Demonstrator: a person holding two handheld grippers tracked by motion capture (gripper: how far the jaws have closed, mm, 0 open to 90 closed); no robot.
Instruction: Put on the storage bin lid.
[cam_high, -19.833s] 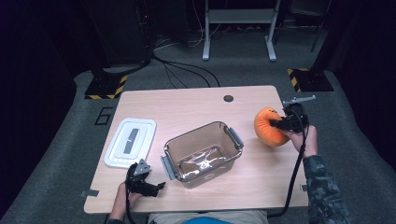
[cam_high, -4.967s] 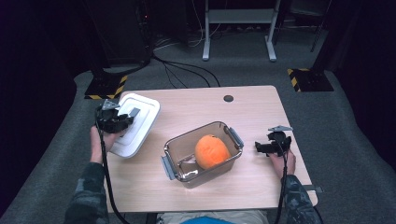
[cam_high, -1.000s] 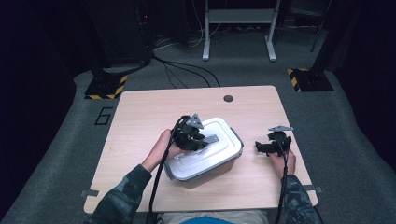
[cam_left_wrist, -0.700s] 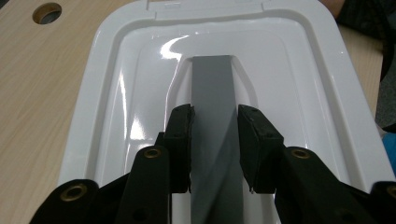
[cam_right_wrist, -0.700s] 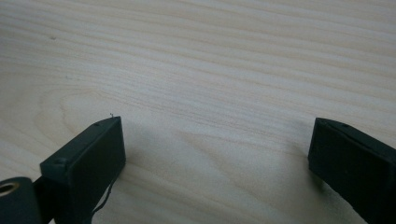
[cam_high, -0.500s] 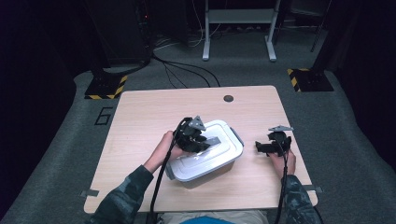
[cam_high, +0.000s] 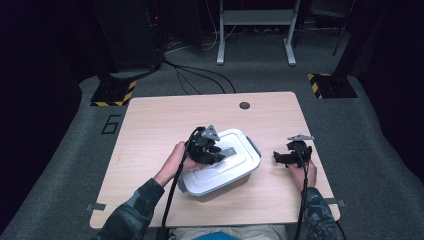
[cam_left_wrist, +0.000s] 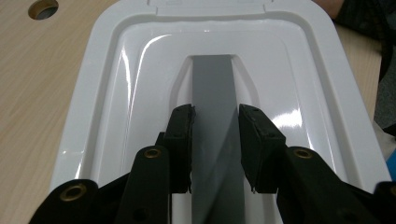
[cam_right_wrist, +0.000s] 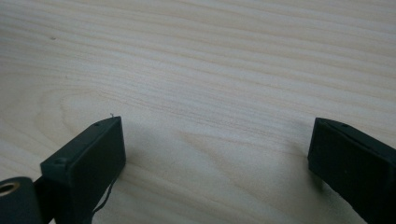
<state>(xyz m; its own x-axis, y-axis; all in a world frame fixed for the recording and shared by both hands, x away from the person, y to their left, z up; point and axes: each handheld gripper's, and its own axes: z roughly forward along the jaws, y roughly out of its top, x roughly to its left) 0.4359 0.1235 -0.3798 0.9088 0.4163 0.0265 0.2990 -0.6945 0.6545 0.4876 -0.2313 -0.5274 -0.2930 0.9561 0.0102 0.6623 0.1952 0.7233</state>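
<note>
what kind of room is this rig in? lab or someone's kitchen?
Probably a lab or studio, not a kitchen: dark grey carpet, hazard-striped stand bases on the floor, loose cables running to a metal frame, and one bare wooden table with a lidded container on it.

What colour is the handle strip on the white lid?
Grey. The handle strip on the lid shows best in the left gripper view, between the left gripper jaws.
</note>
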